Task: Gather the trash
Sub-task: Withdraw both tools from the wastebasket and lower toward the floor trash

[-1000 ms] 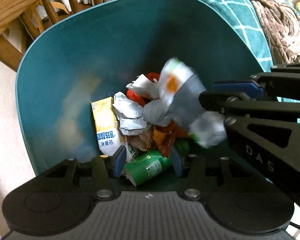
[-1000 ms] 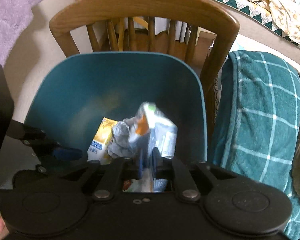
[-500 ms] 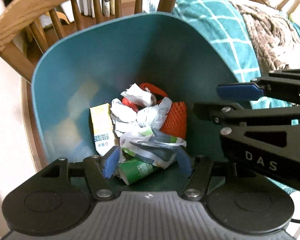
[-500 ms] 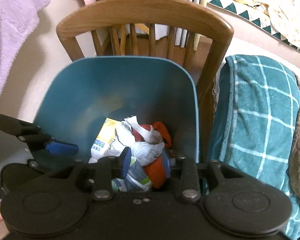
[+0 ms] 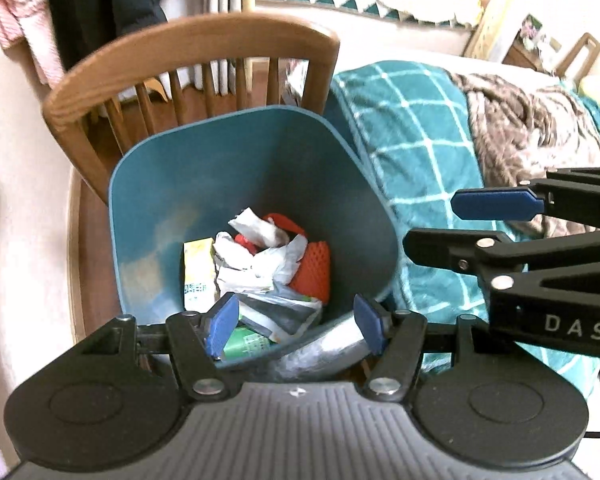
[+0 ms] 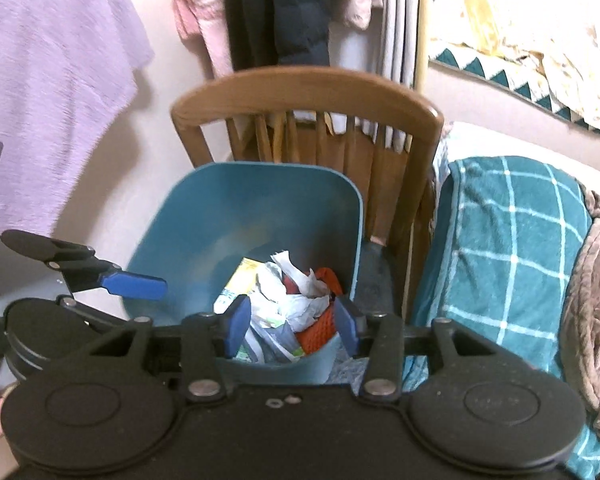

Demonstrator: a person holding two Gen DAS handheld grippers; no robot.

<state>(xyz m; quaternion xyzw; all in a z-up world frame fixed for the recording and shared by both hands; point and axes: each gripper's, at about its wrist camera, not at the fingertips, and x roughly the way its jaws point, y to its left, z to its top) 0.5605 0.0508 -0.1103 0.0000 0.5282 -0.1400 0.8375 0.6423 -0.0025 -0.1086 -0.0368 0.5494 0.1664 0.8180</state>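
Note:
A teal trash bin (image 5: 220,184) (image 6: 260,208) holds crumpled white paper (image 5: 260,256), an orange net (image 5: 314,272), a yellow carton (image 5: 198,268), a green can (image 5: 246,342) and a grey-white plastic wrapper (image 5: 280,312) (image 6: 276,336) on top. My left gripper (image 5: 295,326) hangs open above the bin's near rim with nothing between its fingers. My right gripper (image 6: 292,328) is above the same rim, its jaws opening and empty. The right gripper's blue finger (image 5: 496,204) shows in the left wrist view, and the left gripper's finger (image 6: 134,286) in the right wrist view.
The bin sits against a wooden chair (image 5: 192,52) (image 6: 300,88) with a spindle back. A teal checked blanket (image 5: 412,128) (image 6: 508,232) and a brown throw (image 5: 520,120) lie to the right. Clothes (image 6: 40,80) hang on the wall behind.
The grey-white wrapper left the right gripper and now lies in the bin. Both grippers rose away from the bin and their jaws widened.

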